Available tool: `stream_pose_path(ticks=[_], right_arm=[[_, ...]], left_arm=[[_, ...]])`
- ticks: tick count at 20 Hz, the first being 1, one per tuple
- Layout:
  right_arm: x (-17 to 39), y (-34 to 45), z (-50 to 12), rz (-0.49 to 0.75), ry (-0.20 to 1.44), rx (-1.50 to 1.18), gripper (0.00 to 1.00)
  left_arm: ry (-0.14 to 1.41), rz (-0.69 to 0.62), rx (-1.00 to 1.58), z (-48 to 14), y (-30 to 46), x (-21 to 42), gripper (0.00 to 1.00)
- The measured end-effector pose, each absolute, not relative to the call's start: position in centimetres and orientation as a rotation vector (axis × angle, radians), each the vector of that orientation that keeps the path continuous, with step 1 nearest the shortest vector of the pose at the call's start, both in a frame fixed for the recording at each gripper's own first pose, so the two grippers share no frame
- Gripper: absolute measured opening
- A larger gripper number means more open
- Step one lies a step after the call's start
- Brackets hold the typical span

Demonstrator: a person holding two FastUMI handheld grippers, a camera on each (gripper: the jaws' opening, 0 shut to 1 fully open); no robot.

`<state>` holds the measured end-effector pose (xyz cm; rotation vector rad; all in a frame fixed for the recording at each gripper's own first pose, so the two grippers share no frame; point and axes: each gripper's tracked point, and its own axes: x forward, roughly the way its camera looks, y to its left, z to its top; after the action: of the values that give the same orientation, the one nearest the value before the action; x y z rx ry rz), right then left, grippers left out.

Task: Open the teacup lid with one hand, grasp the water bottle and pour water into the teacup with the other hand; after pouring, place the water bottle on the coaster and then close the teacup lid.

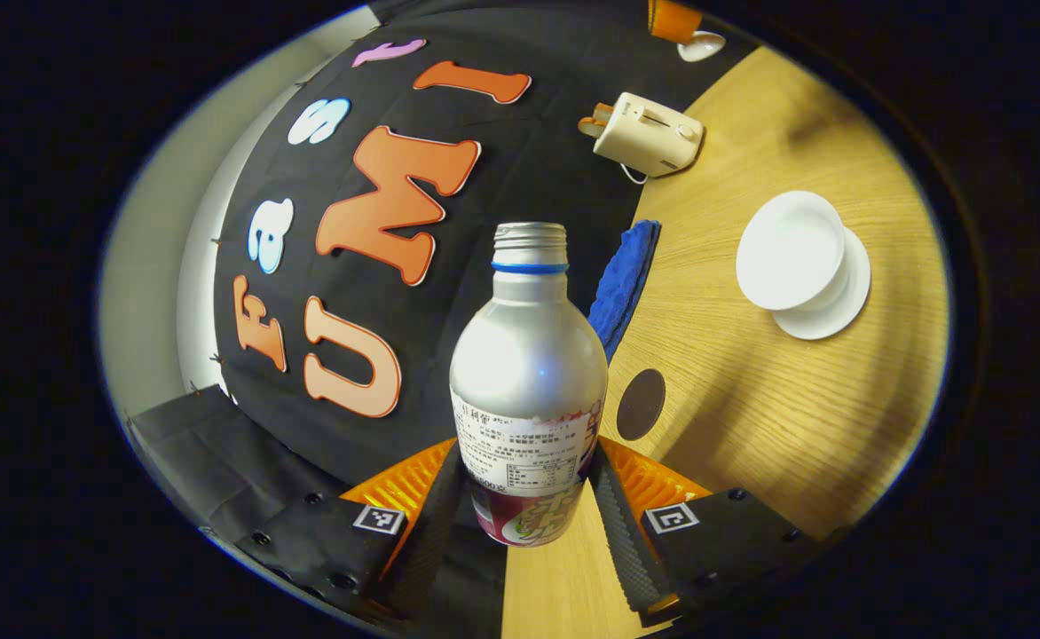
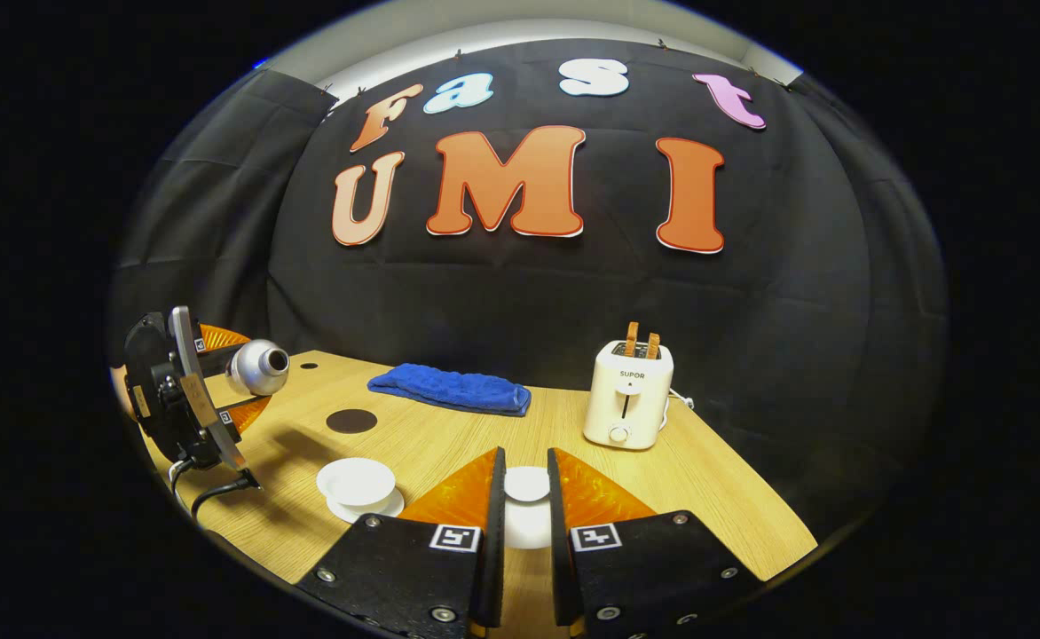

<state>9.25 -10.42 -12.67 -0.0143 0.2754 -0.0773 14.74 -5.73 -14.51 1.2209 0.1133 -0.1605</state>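
My left gripper (image 1: pixel 527 448) is shut on the lower body of a silver water bottle (image 1: pixel 529 373) with no cap on it. In the right gripper view the bottle (image 2: pixel 256 366) is tipped on its side at the far left, above the table, with its mouth towards the right. No water stream is visible. The white teacup (image 2: pixel 356 482) stands uncovered on its saucer below and to the right of the bottle. My right gripper (image 2: pixel 526 461) is shut on the white teacup lid (image 2: pixel 527 485), held apart from the cup. A dark round coaster (image 2: pixel 350 421) lies behind the cup.
A folded blue towel (image 2: pixel 449 389) lies at the back of the wooden table (image 2: pixel 733 497) against the booth wall. A cream toaster (image 2: pixel 628 395) with two slices in it stands at the back right. A cable trails from the left gripper near the table's left edge.
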Motion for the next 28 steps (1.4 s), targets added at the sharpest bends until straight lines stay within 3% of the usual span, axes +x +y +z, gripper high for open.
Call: stream_pose_path(ticks=[5,7,9,11,14,20,23,24,25,26,27,28], right_arm=[[8.8,-11.1,-12.8,-0.088,0.273,-0.003,0.23],[8.9,-11.2,-12.7,-0.091,0.274,-0.002,0.23],[8.7,-11.3,-13.0,-0.092,0.277,-0.004,0.23],[8.7,-11.4,-12.9,-0.091,0.278,-0.002,0.23],[8.8,-11.4,-13.2,-0.089,0.280,-0.002,0.23],[8.8,-11.3,-13.9,-0.082,0.296,0.003,0.23],[8.7,-11.4,-14.1,-0.083,0.297,-0.006,0.23],[8.7,-11.3,-14.2,-0.080,0.296,-0.004,0.23],[8.7,-11.2,-14.2,-0.079,0.296,-0.002,0.23],[8.7,-11.2,-14.2,-0.077,0.296,-0.001,0.23],[8.7,-11.3,-14.1,-0.077,0.296,-0.002,0.23],[8.7,-11.3,-14.2,-0.078,0.295,-0.005,0.23]], left_arm=[[0.066,-0.182,1.393,-14.5,-5.8,14.5,0.83],[0.071,-0.204,1.426,-14.7,-5.8,14.6,0.79],[0.050,-0.225,1.503,-14.5,-6.2,14.7,0.83],[0.032,-0.243,1.560,-14.5,-6.6,14.7,0.80],[0.009,-0.265,1.632,-14.4,-7.1,14.5,0.87],[-0.044,-0.301,1.757,-13.4,-8.0,14.4,0.80],[-0.058,-0.297,1.802,-12.8,-8.0,14.7,0.83],[-0.063,-0.296,1.817,-12.8,-8.0,14.8,0.80],[-0.066,-0.291,1.831,-12.6,-8.1,14.7,0.87],[-0.071,-0.288,1.845,-12.2,-8.0,14.8,0.80],[-0.077,-0.279,1.856,-11.8,-8.0,15.0,0.84],[-0.084,-0.275,1.860,-11.6,-8.0,15.1,0.80]])
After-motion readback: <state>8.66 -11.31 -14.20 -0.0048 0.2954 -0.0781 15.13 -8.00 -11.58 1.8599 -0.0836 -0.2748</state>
